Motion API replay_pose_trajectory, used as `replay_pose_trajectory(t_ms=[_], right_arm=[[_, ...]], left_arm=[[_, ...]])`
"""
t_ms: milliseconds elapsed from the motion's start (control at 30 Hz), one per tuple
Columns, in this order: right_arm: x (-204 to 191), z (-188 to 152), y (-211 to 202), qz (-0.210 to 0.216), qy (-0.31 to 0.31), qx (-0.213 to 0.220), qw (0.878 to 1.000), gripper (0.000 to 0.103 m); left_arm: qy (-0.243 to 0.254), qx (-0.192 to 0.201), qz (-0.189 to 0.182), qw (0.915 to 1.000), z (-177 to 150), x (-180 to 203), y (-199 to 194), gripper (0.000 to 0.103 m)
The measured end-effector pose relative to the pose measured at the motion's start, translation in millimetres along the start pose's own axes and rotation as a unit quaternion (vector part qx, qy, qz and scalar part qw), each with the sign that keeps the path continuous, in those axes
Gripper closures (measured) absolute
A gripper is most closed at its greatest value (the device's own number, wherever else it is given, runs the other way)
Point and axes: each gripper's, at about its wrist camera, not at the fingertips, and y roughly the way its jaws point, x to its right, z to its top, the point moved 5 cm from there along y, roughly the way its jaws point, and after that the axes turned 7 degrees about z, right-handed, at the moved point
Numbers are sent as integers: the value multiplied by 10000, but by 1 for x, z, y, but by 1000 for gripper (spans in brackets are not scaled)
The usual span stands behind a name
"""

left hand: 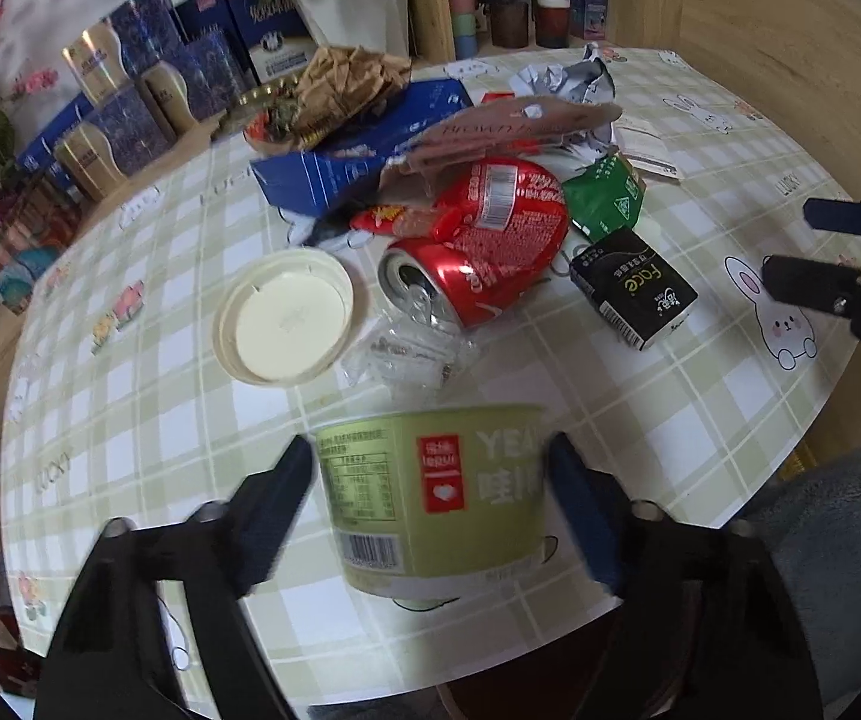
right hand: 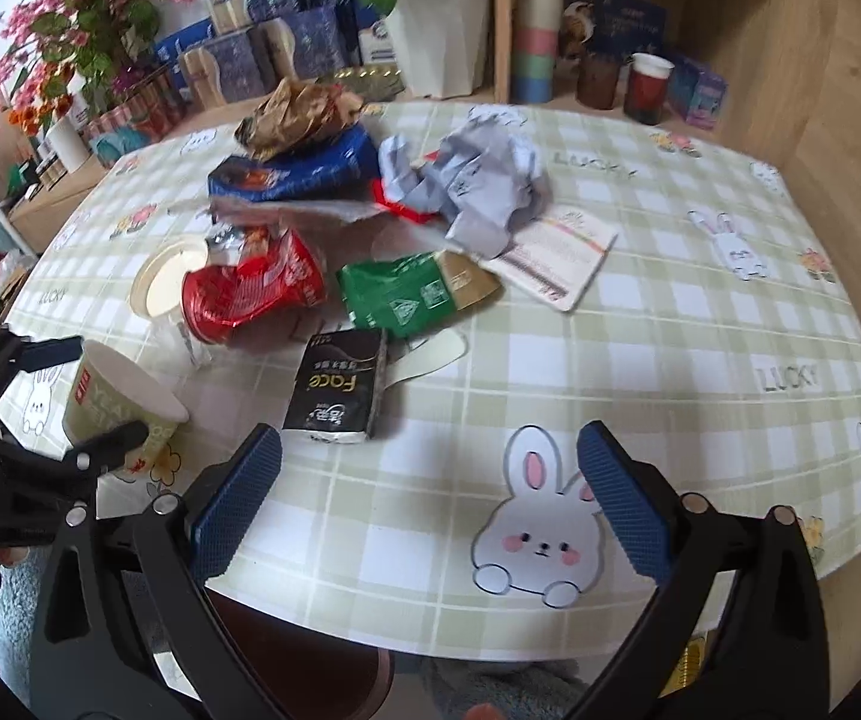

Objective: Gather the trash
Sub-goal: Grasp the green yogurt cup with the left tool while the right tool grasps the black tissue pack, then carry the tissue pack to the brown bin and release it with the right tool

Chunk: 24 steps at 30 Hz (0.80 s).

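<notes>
left tool straddles green paper cup, standing mouth-up at near table edge, straight ahead | jaws apart, flanking cup walls; contact unclear, frame blurred | right tool wide open, empty, over bare cloth; black tissue pack ahead-left | left hand nearer cup

Glossy, smooth plastic cloth in green check over the worktop. Crushed red can of shiny metal, bare silver at the top. Pale green tub of smooth printed card or plastic, cannot tell which. Cream lid, matt plastic. Black tissue pack in slick film. Crumpled grey paper, matt and creased. Green carton, waxy. Rough-textured blue pads on matt black plastic jaws. Wood-grain shelf.
</notes>
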Motion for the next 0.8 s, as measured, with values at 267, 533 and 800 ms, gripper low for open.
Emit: replay_pose_trajectory(t_ms=[267, 533, 800], right_arm=[[-24, 10, 41, 143, -330, -183, 9992, 22], [-39, 12, 84, -205, -737, -511, 9958, 36], [-40, 7, 81, -42, -641, -493, 9967, 60]], left_arm=[[-639, 119, -254, 9976, -10, -25, -7, 29], [-873, 216, -211, 9957, -14, -39, -18, 29], [-927, 350, -236, 9948, -16, -44, -29, 29]])
